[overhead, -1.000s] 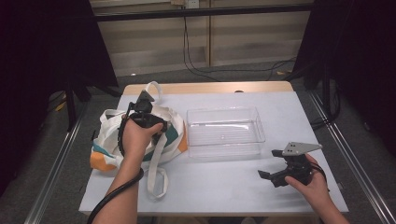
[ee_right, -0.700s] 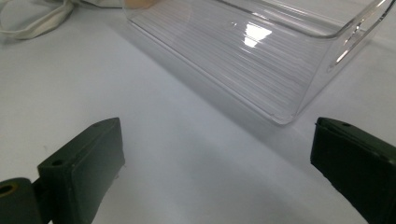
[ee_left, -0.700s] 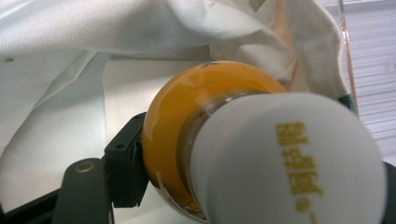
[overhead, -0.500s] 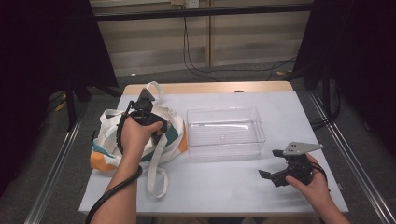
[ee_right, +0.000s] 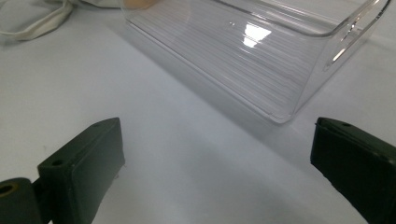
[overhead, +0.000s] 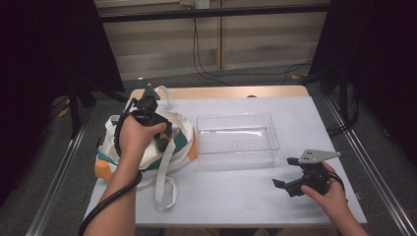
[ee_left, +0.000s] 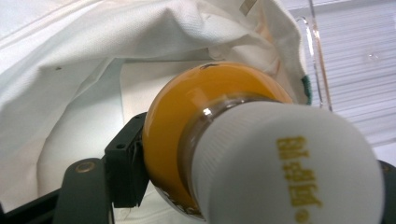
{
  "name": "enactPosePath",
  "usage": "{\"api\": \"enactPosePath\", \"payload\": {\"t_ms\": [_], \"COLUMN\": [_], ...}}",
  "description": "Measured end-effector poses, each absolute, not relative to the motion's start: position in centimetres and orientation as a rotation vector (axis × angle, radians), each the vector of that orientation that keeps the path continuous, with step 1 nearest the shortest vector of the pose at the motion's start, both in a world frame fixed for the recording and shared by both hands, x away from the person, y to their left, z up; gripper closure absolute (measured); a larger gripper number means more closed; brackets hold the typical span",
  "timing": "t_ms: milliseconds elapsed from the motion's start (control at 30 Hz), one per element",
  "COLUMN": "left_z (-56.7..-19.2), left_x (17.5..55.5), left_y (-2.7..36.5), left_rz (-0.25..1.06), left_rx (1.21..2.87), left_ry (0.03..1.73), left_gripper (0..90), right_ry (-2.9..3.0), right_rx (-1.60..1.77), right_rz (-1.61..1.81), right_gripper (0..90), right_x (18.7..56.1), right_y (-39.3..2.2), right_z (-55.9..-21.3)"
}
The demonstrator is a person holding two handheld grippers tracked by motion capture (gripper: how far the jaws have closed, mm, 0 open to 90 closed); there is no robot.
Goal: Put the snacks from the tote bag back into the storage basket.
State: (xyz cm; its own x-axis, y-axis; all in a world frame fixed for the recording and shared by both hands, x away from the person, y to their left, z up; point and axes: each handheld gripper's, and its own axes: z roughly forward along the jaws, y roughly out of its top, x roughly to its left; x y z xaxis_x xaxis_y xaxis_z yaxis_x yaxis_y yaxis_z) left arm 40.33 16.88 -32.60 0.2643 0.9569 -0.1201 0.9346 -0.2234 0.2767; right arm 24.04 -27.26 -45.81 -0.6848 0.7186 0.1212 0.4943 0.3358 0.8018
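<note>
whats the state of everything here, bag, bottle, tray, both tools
white cloth tote bag with teal and orange patches: lying slumped on the table, mouth open
orange bottle with white ribbed cap: clamped between the left tool's jaws, at the bag's mouth
clear plastic rectangular tray: upright, empty
left tool: shut on the bottle
right tool: jaws wide apart, nothing between them, low over the white table

One cloth bag (overhead: pixel 172 142), one orange bottle (ee_left: pixel 187 116), one clear tray (overhead: pixel 237 139), two grippers
</note>
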Motion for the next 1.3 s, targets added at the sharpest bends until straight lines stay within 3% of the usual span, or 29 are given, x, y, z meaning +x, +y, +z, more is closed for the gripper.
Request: {"api": "enactPosePath", "payload": {"t_ms": [1300], "left_z": [-24.3], "left_x": [40.2], "left_y": [15.8], "left_rz": [0.101], "left_rx": [2.336], "left_ry": [1.649], "left_gripper": [30.5], "right_ry": [2.354], "right_rx": [1.093], "right_rz": [1.268], "right_gripper": [2.4], "right_x": [24.0], "right_y": [-27.2], "right_z": [-45.9]}}
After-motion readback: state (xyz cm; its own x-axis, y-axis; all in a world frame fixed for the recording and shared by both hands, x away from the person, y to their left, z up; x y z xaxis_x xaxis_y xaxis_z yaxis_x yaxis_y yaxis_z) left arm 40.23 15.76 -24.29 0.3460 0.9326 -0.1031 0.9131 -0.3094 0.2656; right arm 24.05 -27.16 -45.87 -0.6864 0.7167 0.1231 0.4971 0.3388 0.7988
